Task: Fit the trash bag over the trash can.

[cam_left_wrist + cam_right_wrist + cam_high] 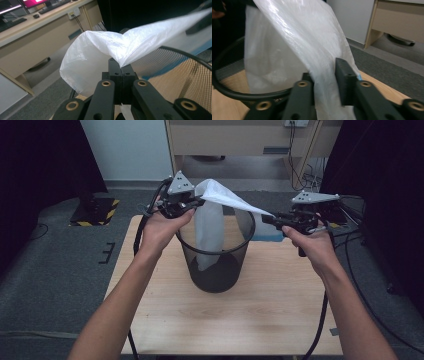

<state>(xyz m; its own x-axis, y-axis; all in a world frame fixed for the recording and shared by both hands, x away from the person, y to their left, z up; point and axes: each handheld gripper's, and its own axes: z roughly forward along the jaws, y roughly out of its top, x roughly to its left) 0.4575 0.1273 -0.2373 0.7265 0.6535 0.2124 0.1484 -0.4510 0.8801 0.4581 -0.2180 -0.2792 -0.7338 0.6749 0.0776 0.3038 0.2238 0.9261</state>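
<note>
while both grippers, left (199,201) and right (270,217), pinch the white bag (210,227) taut above the mesh bin (216,265), its tail hangs inside; the mouth isn't yet spread over the rim.

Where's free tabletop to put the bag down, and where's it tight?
Bare wood on the table lies between the mesh bin and the near edge, between the forearms. Narrower strips run left and right of the bin. It is crowded above the bin: the white bag is stretched between the left gripper and the right gripper.
</note>
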